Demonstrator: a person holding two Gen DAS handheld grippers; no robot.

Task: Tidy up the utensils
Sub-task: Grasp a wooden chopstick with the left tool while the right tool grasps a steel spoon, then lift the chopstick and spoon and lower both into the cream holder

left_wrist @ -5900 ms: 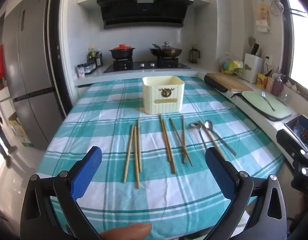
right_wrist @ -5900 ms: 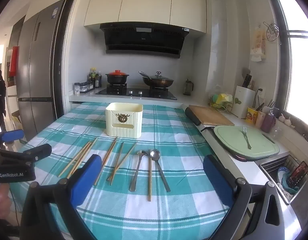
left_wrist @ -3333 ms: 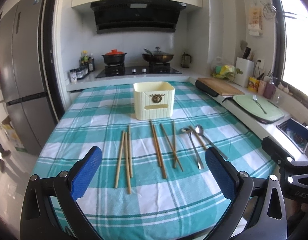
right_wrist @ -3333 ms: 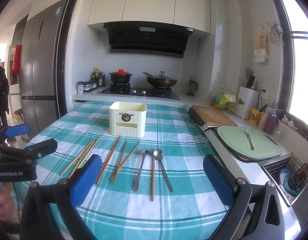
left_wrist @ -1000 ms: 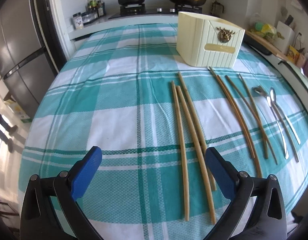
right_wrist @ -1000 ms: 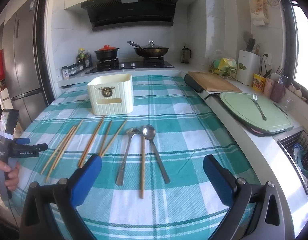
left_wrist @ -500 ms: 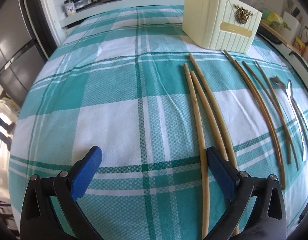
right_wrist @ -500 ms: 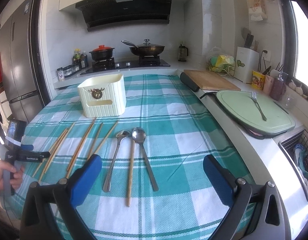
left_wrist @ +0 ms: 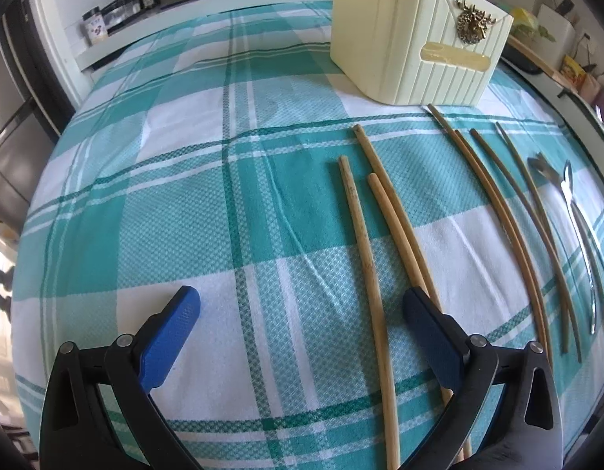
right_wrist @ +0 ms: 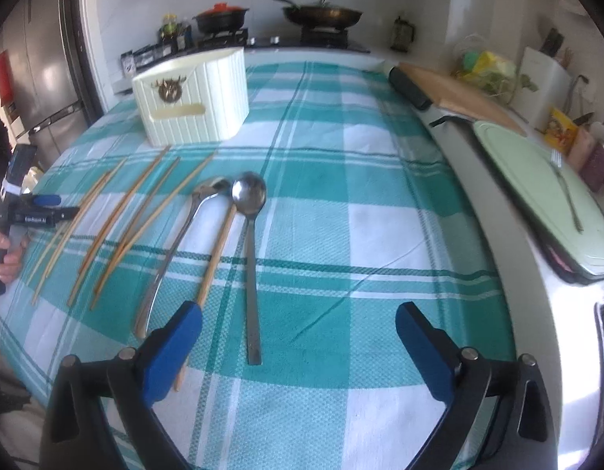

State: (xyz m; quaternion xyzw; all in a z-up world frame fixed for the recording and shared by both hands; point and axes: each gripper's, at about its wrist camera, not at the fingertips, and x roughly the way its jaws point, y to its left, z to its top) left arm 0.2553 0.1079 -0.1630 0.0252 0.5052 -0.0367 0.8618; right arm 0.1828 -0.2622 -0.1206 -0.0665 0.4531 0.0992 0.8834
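Fingers: my left gripper point(left_wrist: 302, 323) gaped over three pale round bamboo chopsticks point(left_wrist: 364, 258), gripping nothing | my right gripper point(right_wrist: 298, 331), jaws just narrowing yet empty, straddled a steel spoon point(right_wrist: 250, 243) on the checked woven bench point(right_wrist: 341, 203) | ribbed cream holder point(right_wrist: 192, 98) behind; only right view showed pans.

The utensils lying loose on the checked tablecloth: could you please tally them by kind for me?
Chopsticks: 8
Metal spoons: 2
Total: 10
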